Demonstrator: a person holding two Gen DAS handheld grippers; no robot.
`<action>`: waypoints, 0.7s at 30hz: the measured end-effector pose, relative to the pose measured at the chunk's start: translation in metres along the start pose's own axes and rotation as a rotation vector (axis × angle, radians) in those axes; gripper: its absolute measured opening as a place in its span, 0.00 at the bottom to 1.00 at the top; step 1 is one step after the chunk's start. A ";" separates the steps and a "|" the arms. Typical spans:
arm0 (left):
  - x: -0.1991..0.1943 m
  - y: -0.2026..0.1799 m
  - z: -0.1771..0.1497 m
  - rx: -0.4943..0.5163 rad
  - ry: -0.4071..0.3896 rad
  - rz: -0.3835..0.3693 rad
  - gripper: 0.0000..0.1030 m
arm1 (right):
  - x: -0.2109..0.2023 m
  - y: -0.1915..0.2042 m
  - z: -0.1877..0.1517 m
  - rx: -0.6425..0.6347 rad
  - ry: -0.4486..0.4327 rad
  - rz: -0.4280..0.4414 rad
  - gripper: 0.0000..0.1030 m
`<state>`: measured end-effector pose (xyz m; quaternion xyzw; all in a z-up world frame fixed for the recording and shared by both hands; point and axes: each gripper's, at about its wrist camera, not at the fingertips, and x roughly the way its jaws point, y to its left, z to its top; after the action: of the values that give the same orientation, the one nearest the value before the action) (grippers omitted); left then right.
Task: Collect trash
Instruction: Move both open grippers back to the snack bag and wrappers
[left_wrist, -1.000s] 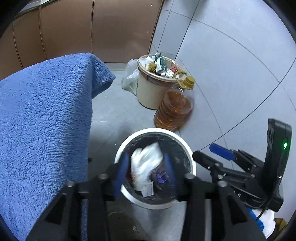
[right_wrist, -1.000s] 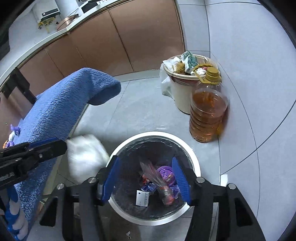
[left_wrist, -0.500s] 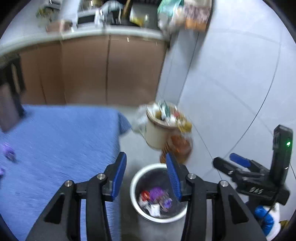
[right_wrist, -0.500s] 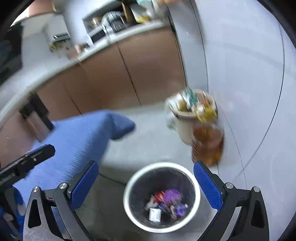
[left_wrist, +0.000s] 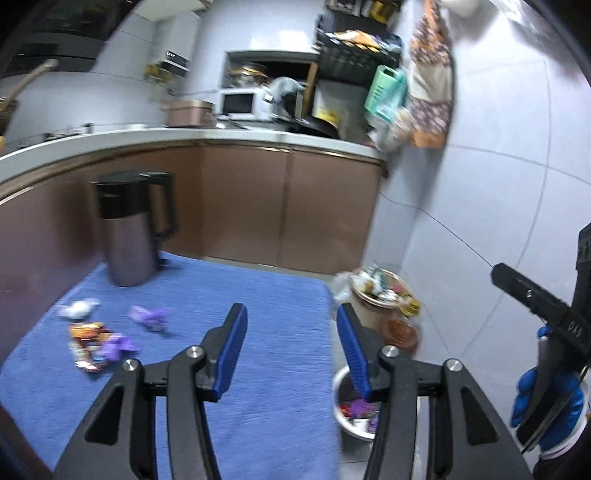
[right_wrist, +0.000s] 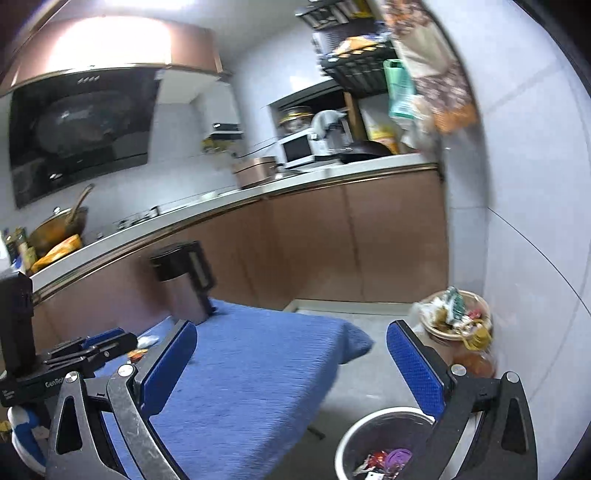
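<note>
While both grippers are held raised above the blue cloth (left_wrist: 258, 332), nothing is gripped by either: the left gripper (left_wrist: 288, 347) is seen with its blue pads parted to a moderate gap, and the right gripper (right_wrist: 291, 363) with its pads spread wide. In the left wrist view, the remaining litter is found at about ten o'clock from the left gripper, on the far left part of the cloth: a white crumpled scrap (left_wrist: 79, 307), a purple wrapper (left_wrist: 149, 314), and a cluster of orange and purple wrappers (left_wrist: 98, 344) nearer the camera. A dark kettle (left_wrist: 129, 229) stands beyond them at about eleven o'clock. The trash bin (right_wrist: 373, 439), already holding wrappers, sits on the floor at about five o'clock from both grippers, just off the cloth's right edge. The left gripper is judged the nearer to the litter; the right is placed closer to the bin. The cluster's long axis appears to run roughly away from the camera, though blur leaves this uncertain.
</note>
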<state>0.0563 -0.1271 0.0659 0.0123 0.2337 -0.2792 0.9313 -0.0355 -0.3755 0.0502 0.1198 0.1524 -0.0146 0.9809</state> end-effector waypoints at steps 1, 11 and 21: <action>-0.008 0.012 -0.001 -0.009 -0.011 0.021 0.47 | 0.002 0.008 0.003 -0.014 0.000 0.008 1.00; -0.059 0.117 -0.018 -0.099 -0.053 0.200 0.49 | 0.033 0.095 0.020 -0.116 0.047 0.128 1.00; -0.054 0.207 -0.054 -0.245 0.017 0.275 0.49 | 0.091 0.158 0.007 -0.195 0.158 0.241 1.00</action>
<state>0.1026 0.0833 0.0194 -0.0671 0.2697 -0.1186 0.9532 0.0640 -0.2236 0.0656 0.0423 0.2141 0.1273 0.9676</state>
